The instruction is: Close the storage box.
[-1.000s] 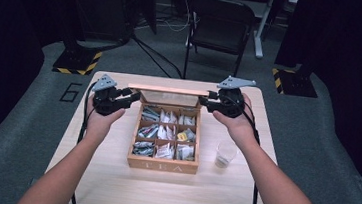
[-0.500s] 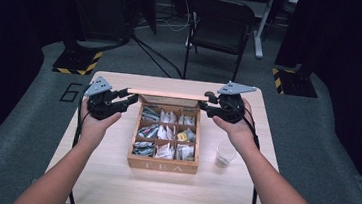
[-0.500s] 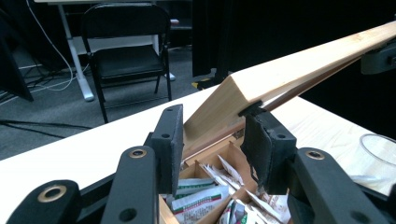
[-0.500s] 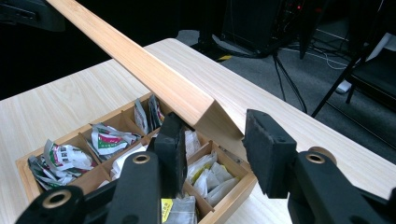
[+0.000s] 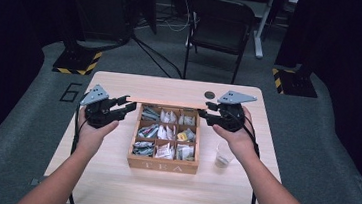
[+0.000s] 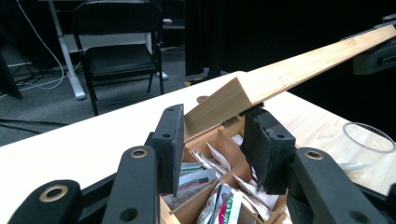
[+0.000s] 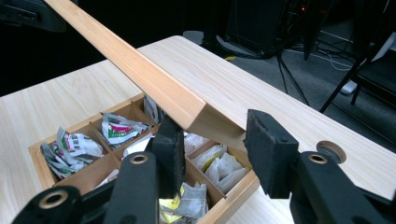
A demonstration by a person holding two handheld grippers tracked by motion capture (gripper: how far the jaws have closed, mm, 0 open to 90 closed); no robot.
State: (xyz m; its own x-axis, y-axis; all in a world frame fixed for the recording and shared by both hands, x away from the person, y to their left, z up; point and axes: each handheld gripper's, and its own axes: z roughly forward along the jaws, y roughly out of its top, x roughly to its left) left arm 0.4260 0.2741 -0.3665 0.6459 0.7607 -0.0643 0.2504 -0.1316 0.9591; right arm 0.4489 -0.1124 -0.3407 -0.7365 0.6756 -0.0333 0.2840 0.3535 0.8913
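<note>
A wooden tea box [image 5: 162, 166] marked TEA stands mid-table, its compartments full of tea bags [image 5: 166, 133]. Its hinged lid [image 5: 169, 102] is raised over the back row and shows edge-on as a thin strip. My left gripper [image 5: 127, 104] is at the lid's left end and my right gripper [image 5: 203, 111] at its right end. In the left gripper view the lid [image 6: 303, 65] ends between the pads of the left gripper [image 6: 215, 116]. In the right gripper view the lid [image 7: 140, 70] ends between the pads of the right gripper [image 7: 217, 126]. Both grippers look shut on it.
A clear plastic cup [image 5: 223, 155] stands right of the box, under the right wrist, and shows again [image 6: 369, 140] in the left gripper view. A round hole [image 5: 210, 95] sits in the table behind the lid. A black folding chair [image 5: 222, 20] stands beyond the far edge.
Both hands have drawn slightly toward the person and lower, with the lid's ends between the jaws. The lid's face has narrowed to an edge-on strip.
</note>
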